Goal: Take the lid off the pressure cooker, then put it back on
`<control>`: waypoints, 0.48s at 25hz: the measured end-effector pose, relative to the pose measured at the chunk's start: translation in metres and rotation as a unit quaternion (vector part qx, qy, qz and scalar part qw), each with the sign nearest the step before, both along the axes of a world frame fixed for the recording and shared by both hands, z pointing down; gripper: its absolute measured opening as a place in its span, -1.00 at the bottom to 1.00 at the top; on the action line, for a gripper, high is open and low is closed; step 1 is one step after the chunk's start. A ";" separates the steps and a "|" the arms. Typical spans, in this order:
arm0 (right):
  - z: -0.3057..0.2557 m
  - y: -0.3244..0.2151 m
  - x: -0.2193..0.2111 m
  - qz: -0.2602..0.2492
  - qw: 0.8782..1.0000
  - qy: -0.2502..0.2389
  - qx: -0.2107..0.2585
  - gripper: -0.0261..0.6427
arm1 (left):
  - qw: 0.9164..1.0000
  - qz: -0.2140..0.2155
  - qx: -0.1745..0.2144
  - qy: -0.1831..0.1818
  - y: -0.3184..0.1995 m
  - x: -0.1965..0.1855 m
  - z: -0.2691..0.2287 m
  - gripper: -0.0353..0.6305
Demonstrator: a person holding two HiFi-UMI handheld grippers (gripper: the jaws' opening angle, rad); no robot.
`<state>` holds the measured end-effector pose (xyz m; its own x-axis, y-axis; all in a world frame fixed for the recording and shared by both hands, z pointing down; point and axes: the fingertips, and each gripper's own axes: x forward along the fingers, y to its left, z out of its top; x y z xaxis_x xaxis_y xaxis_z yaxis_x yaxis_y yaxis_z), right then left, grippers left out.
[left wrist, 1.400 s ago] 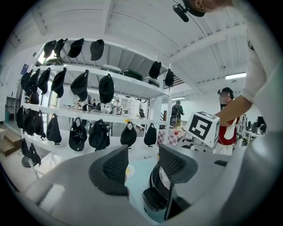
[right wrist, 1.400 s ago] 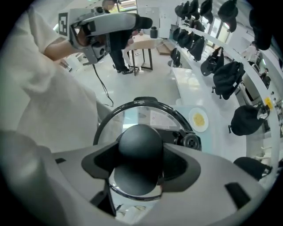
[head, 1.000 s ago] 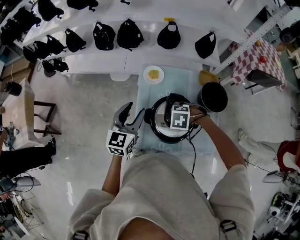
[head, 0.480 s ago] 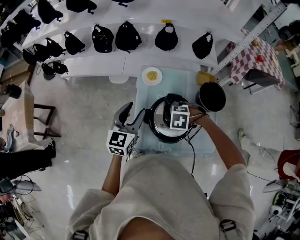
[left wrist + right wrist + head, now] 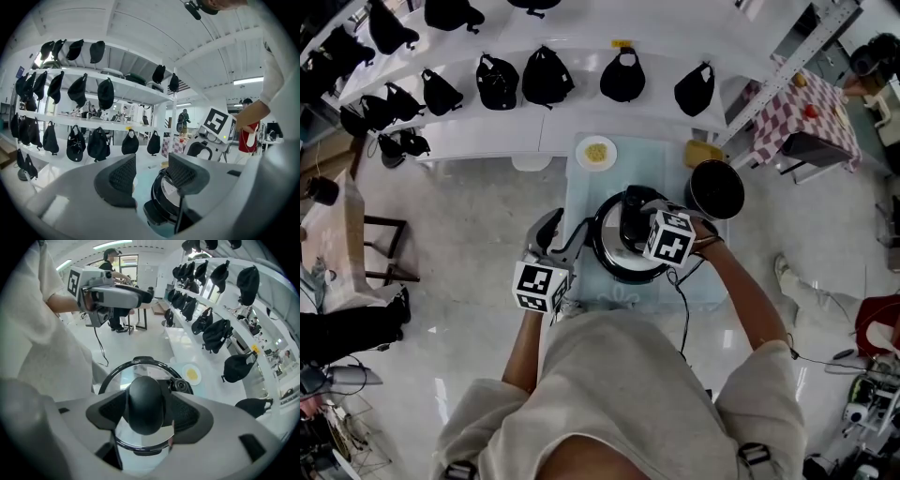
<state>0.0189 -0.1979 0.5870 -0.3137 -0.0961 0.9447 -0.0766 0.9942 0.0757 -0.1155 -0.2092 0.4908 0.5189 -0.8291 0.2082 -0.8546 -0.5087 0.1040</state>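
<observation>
The black pressure cooker (image 5: 614, 258) stands on a pale blue mat (image 5: 581, 192). Its glass lid (image 5: 133, 376) has a black rim and a rounded black knob (image 5: 145, 404). My right gripper (image 5: 634, 221) points steeply down over the cooker, and its pads press on both sides of the knob (image 5: 630, 217). The lid looks slightly tilted over the pot. My left gripper (image 5: 559, 231) hovers just left of the cooker, open, with nothing between its fingers; the left gripper (image 5: 152, 174) looks level at the cooker (image 5: 164, 199).
Behind the cooker on the mat sit a white plate with yellow food (image 5: 596, 152), a yellow object (image 5: 703, 153) and an empty black pot (image 5: 715, 190). A curved white shelf with several black caps (image 5: 544, 80) runs along the back. A checkered table (image 5: 783, 122) stands at the right.
The right gripper has risen a little and rolled, its marker cube turning, with the lid's knob between its jaws. The left gripper has stayed where it was.
</observation>
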 end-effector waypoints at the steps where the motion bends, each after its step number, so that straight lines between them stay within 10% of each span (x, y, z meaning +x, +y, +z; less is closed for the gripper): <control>1: -0.004 -0.001 0.000 0.009 1.000 -0.012 0.007 -0.04 | 1.000 0.001 0.000 -0.001 0.000 0.001 0.000 -0.24; 7: -0.035 -0.015 0.007 0.108 0.985 -0.120 0.054 -0.19 | 1.000 0.002 -0.001 -0.010 -0.002 -0.001 0.001 -0.24; 12: -0.055 -0.035 0.033 0.255 0.929 -0.253 0.092 -0.29 | 1.000 -0.004 -0.005 -0.017 -0.005 -0.005 0.005 -0.25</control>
